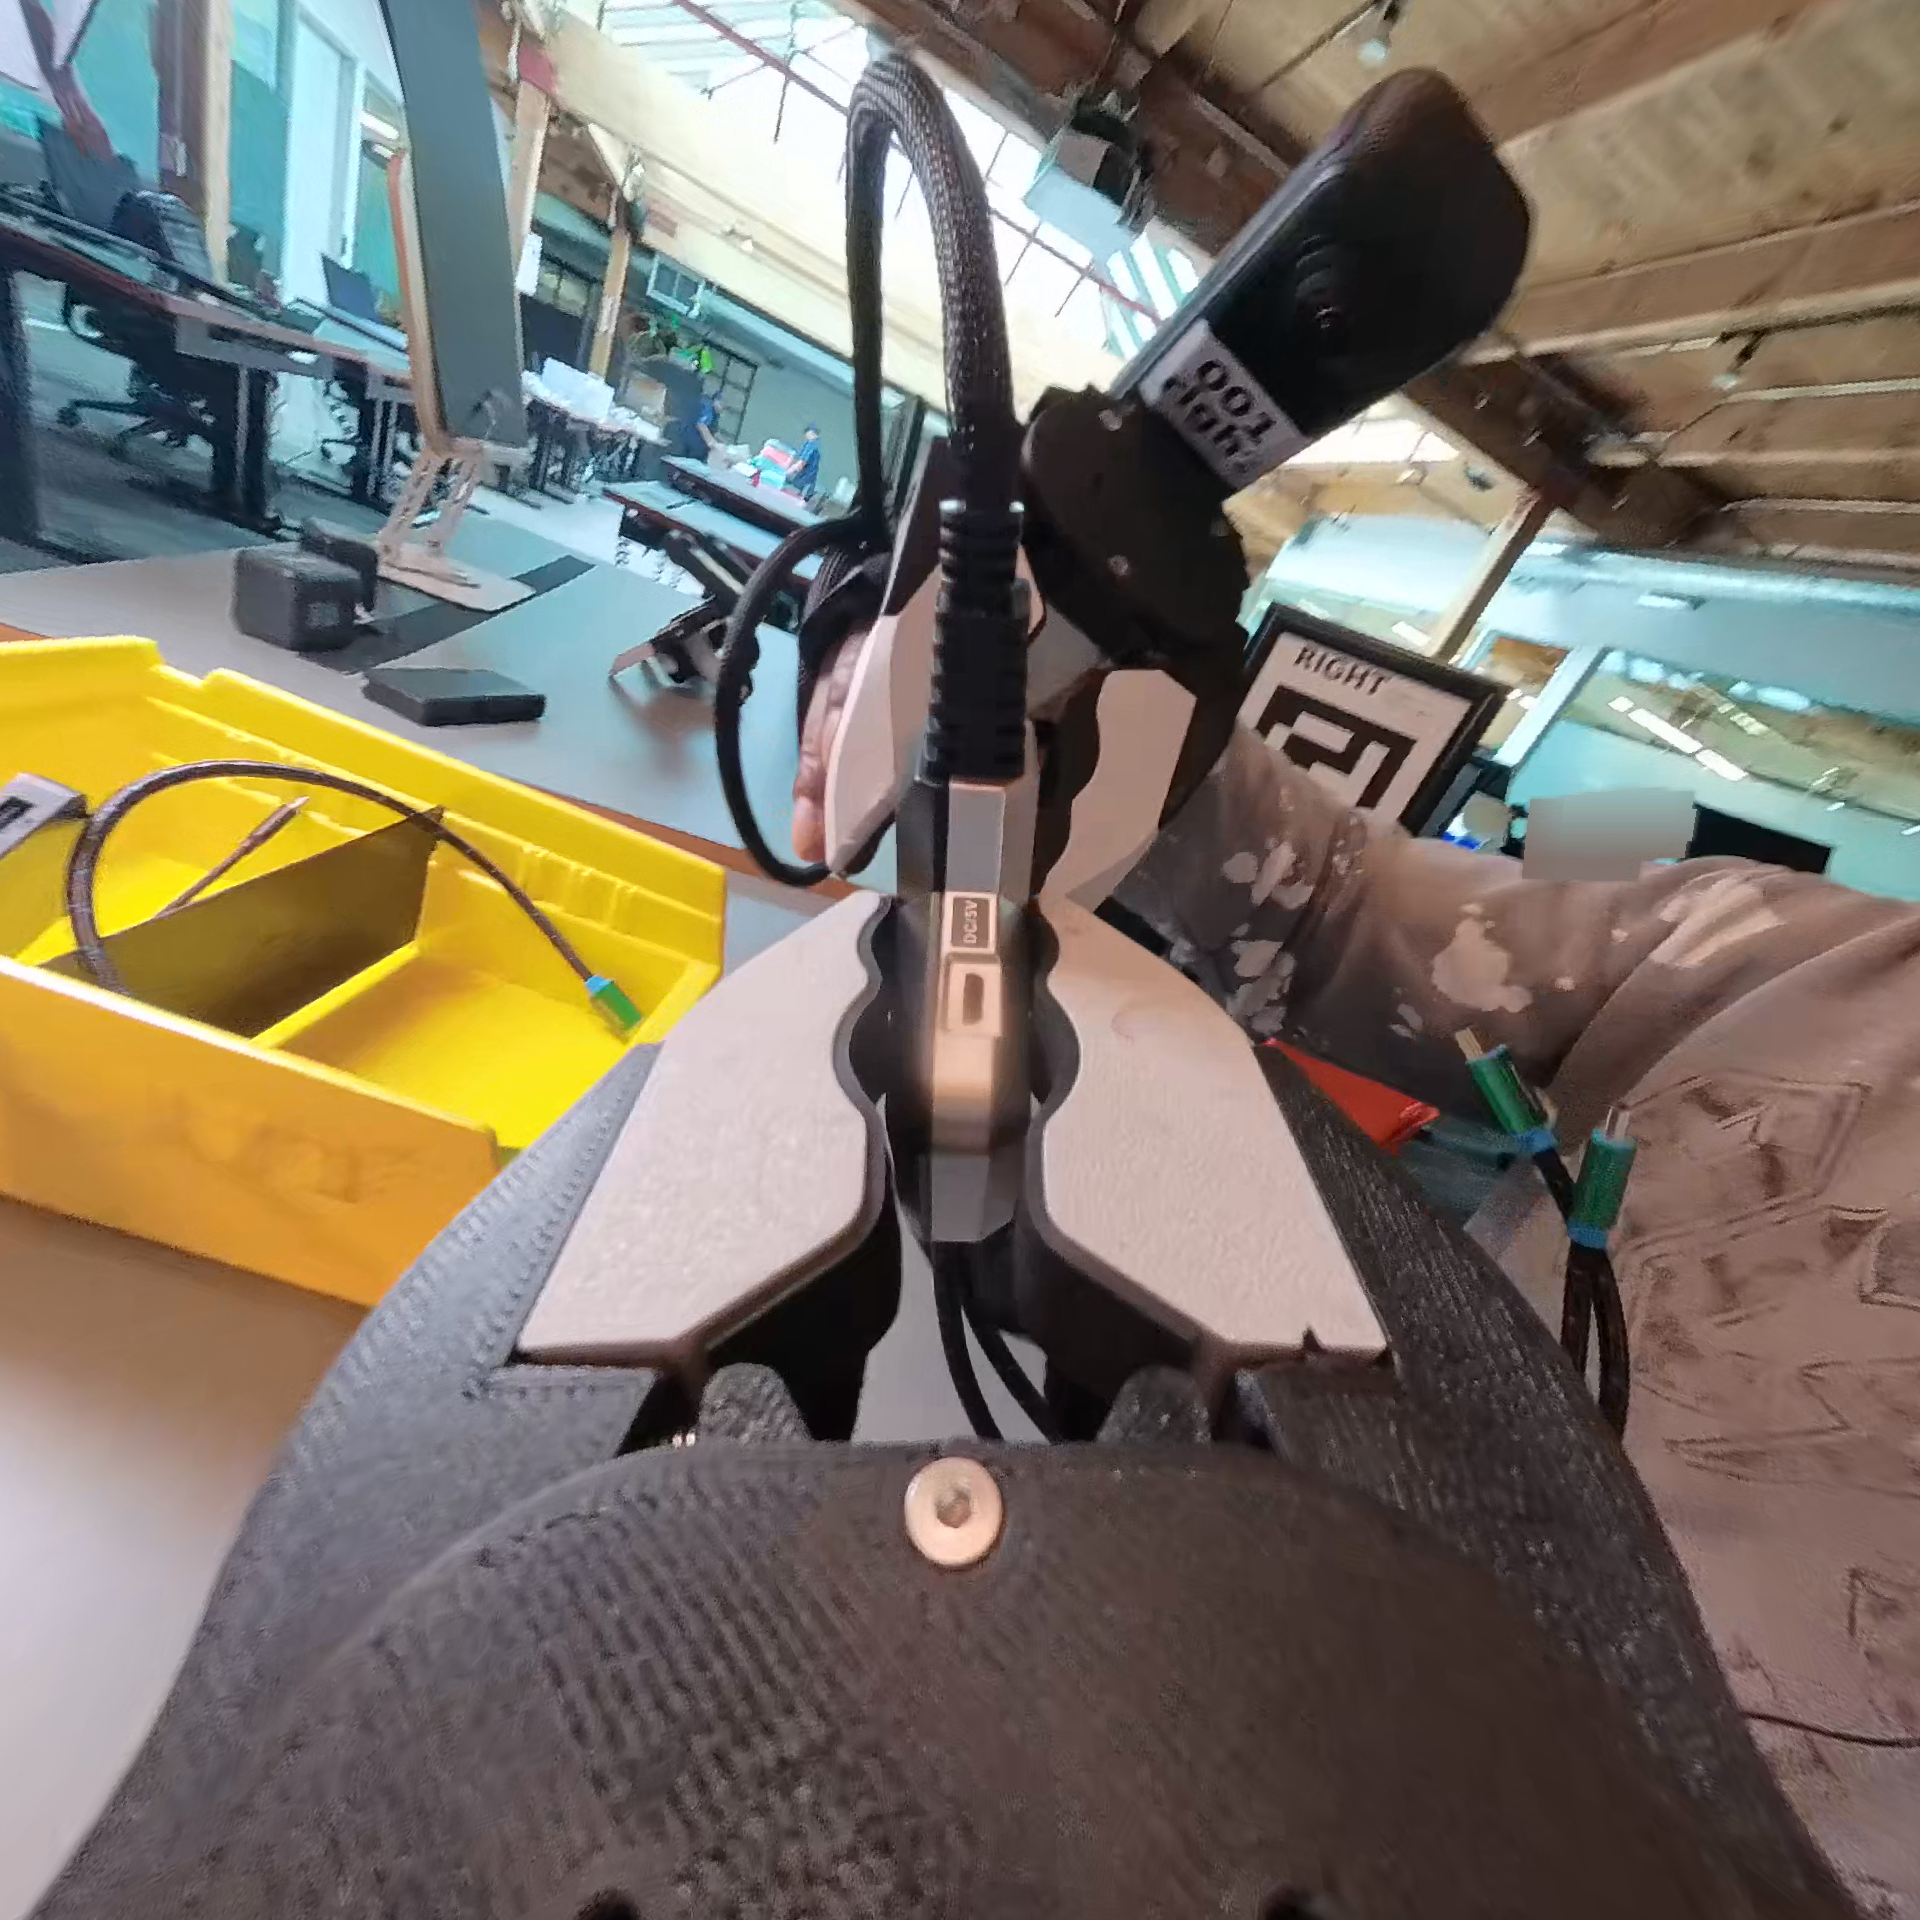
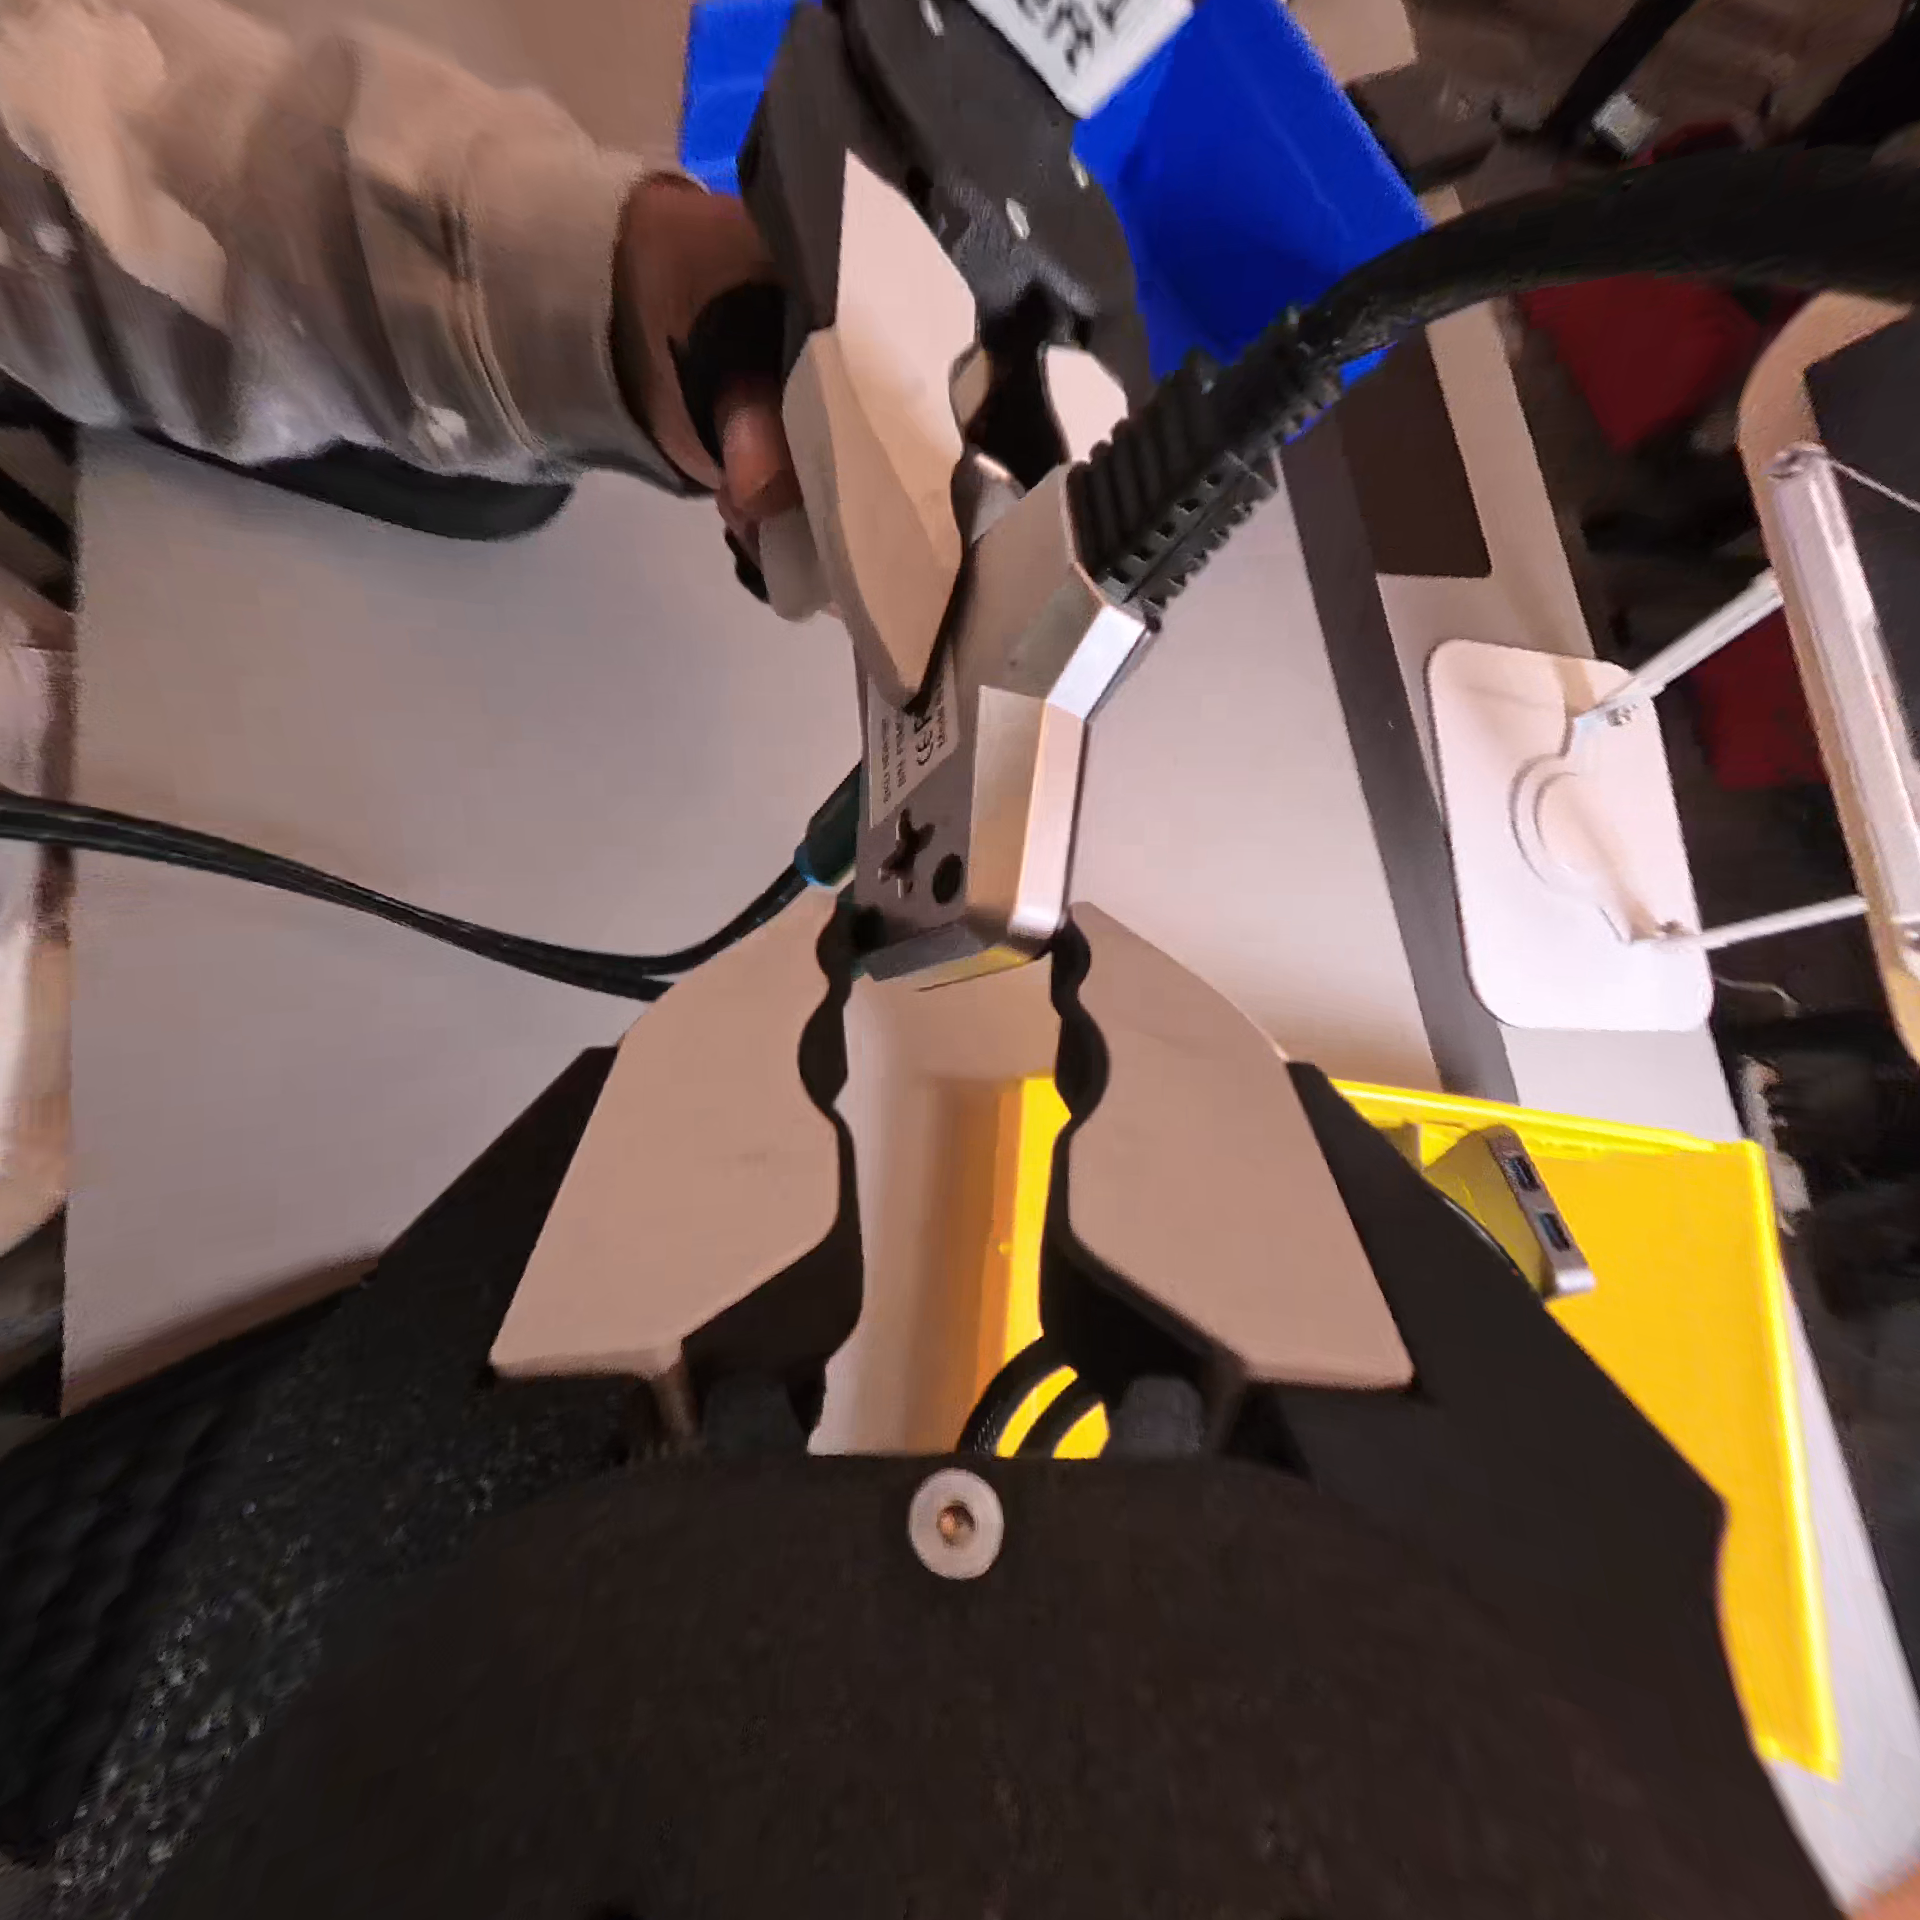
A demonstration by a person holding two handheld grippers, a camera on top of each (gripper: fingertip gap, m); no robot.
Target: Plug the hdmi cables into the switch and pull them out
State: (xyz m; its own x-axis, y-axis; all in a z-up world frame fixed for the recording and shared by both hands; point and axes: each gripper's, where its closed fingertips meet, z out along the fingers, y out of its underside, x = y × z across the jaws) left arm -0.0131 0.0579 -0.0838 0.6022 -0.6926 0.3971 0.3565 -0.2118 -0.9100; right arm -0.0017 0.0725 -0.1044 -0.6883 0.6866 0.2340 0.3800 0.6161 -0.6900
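The silver HDMI switch [image 1: 971, 1039] [image 2: 997, 810] is held up off the table. My left gripper [image 1: 961, 914] is shut on its flat faces; one of its fingers [image 2: 883, 468] shows in the right wrist view. A thick black braided cable [image 1: 935, 260] [image 2: 1558, 260] leaves the switch's far end. My right gripper [image 2: 951, 930] [image 1: 971, 873] has its tips pressed against both sides of the switch's end. A green-bodied plug [image 2: 826, 847] on a thin black cable [image 2: 312, 883] sits in the switch's side. Two loose green plugs [image 1: 1507, 1091] hang at the right.
A yellow bin [image 1: 208, 1122] [image 2: 1662, 1351] on the table holds another green-tipped cable [image 1: 613, 1003] and a grey hub [image 2: 1527, 1216]. A blue bin [image 2: 1226, 156] and a white stand [image 2: 1538, 831] lie beyond. The person's sleeve [image 1: 1558, 987] fills the right side.
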